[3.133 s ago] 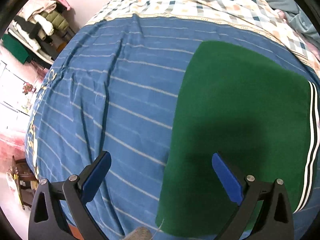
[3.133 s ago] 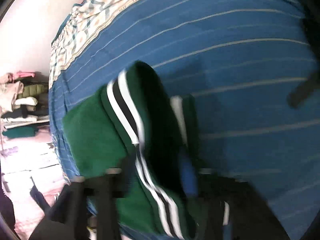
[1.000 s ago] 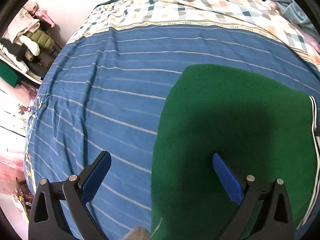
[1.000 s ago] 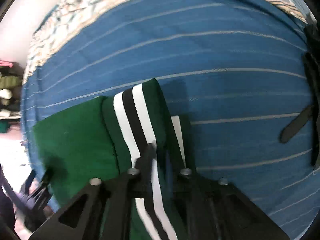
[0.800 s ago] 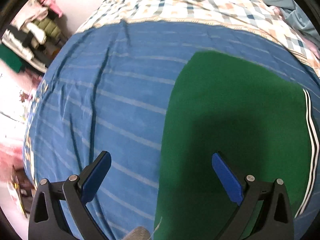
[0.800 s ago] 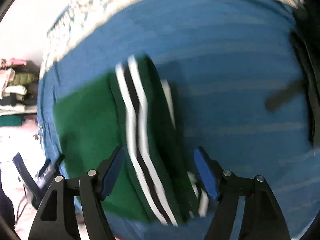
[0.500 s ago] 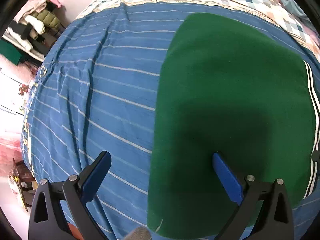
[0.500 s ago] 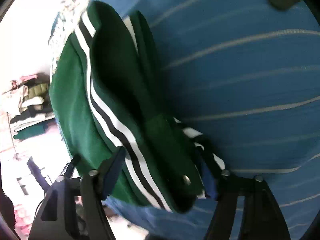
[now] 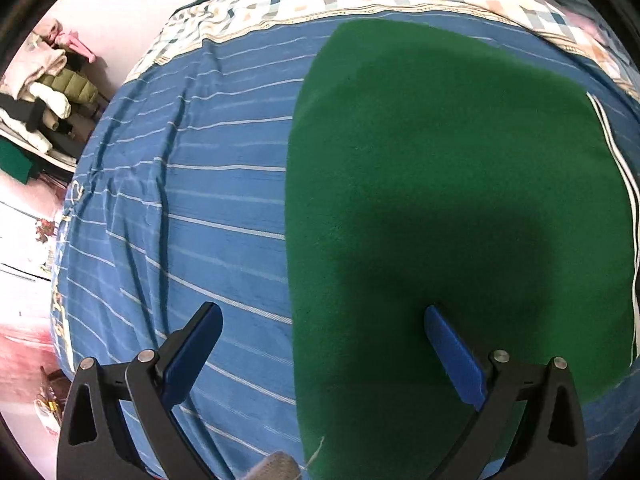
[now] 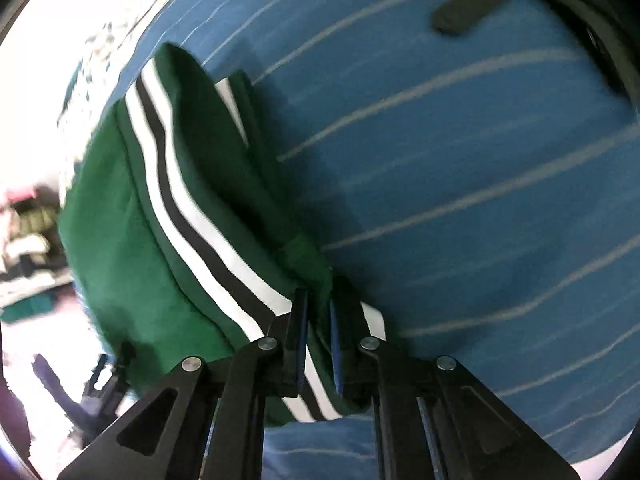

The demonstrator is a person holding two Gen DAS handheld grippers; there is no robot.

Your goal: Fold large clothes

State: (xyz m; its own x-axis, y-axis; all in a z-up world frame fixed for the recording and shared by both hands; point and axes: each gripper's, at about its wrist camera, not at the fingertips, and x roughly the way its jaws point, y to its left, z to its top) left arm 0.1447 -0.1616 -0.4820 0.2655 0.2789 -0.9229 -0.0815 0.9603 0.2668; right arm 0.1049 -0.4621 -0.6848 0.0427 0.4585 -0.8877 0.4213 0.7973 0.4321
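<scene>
Our right gripper [image 10: 318, 318] has its jaws closing on the striped hem of the folded green fleece garment with white and black stripes [image 10: 132, 248], a fold of green cloth caught between the blue pads at the garment's near corner. Our left gripper [image 9: 322, 332] has its jaws spread wide and holding nothing; the garment's left edge runs between them, the right pad over the green cloth, the left over the blue striped bedsheet [image 9: 192, 184] on which it lies.
</scene>
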